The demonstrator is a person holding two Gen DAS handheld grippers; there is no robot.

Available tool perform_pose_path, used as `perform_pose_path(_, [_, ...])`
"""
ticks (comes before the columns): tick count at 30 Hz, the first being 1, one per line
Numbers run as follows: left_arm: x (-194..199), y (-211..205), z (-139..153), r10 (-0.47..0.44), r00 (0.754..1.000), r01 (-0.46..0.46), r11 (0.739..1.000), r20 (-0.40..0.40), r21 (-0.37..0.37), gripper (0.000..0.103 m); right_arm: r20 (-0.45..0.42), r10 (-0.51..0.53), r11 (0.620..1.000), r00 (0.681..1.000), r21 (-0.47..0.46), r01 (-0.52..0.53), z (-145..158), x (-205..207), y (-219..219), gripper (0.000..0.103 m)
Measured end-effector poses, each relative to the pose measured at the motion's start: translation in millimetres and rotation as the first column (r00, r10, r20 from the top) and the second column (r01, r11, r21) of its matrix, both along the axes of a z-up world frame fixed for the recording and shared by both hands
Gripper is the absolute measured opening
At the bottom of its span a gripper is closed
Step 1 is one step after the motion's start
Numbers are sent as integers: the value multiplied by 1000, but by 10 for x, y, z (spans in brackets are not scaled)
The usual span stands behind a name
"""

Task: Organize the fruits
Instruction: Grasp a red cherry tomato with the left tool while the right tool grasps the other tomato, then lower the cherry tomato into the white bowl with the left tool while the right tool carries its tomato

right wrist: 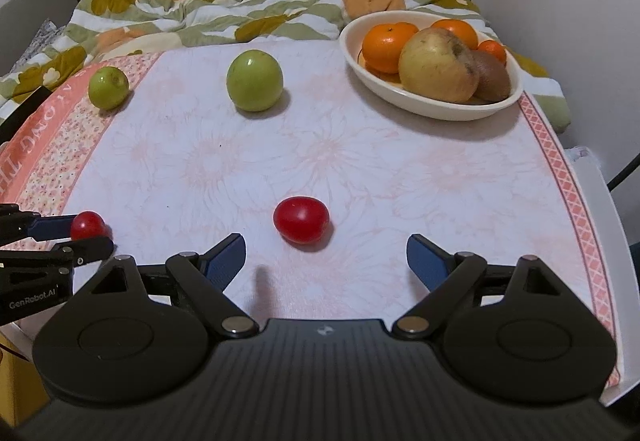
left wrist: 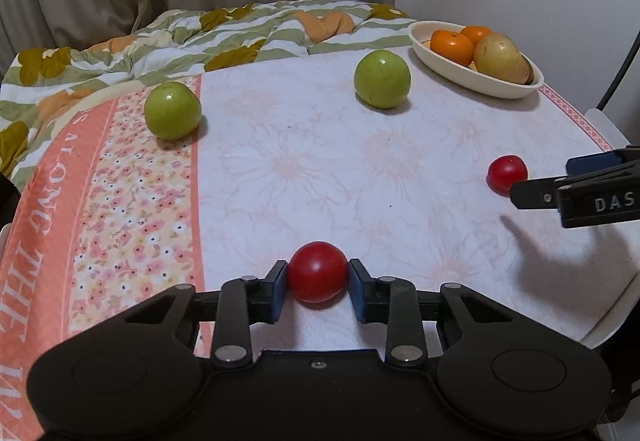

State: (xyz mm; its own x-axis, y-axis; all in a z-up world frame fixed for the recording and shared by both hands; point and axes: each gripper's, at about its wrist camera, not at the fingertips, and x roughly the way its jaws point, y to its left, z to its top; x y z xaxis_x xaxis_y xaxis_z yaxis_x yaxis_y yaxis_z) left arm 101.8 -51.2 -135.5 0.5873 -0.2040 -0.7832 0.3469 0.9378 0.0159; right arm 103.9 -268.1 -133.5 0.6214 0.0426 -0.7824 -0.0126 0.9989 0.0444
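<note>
My left gripper (left wrist: 318, 283) is shut on a small red tomato (left wrist: 318, 271) at the near edge of the table; it also shows in the right wrist view (right wrist: 86, 225). My right gripper (right wrist: 326, 257) is open and empty, just short of a second red tomato (right wrist: 301, 219), which also shows in the left wrist view (left wrist: 507, 172). Two green fruits (left wrist: 173, 115) (left wrist: 382, 78) lie farther back on the cloth. A cream oval bowl (right wrist: 424, 103) at the back right holds oranges, a yellowish apple and a kiwi.
A flowered pink and white tablecloth (right wrist: 360, 169) covers the table. A rumpled green, white and orange quilt (right wrist: 240, 9) lies behind it. A curtain and a white wall stand at the back. The table's right edge (right wrist: 600, 225) is close.
</note>
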Motion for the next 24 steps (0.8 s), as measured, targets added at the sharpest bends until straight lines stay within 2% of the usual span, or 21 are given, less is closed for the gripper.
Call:
perform_pose_path(4, [0, 11, 3, 15, 1000, -15, 1000, -6, -6, 35, -12, 21, 1000, 1000, 0, -21, -58, 82, 31, 92])
perform_pose_path(6, [-3, 14, 5, 24, 1000, -24, 1000, -9, -5, 35, -20, 31, 1000, 999, 5, -30, -84, 128, 42, 84])
perform_pose_path(12, [-15, 34, 15, 49, 999, -49, 999, -18, -6, 35, -30, 54, 999, 998, 4, -54, -137, 231, 90, 73])
perform_pose_path(16, [-22, 50, 17, 63, 998, -63, 998, -24, -11, 35, -25, 62, 998, 998, -8, -62, -152, 271, 117, 70])
perform_pose_path(19, [-26, 55, 23, 76, 997, -76, 997, -26, -14, 35, -11, 77, 997, 997, -21, -77, -154, 276, 132, 53])
perform_pose_path(20, [-27, 56, 30, 79, 997, -79, 997, -27, -15, 35, -8, 82, 996, 997, -26, -82, -148, 278, 140, 50])
perform_pose_path(24, [-41, 89, 93, 99, 995, -100, 994, -33, -32, 35, -9, 84, 996, 996, -18, -84, -119, 269, 149, 50])
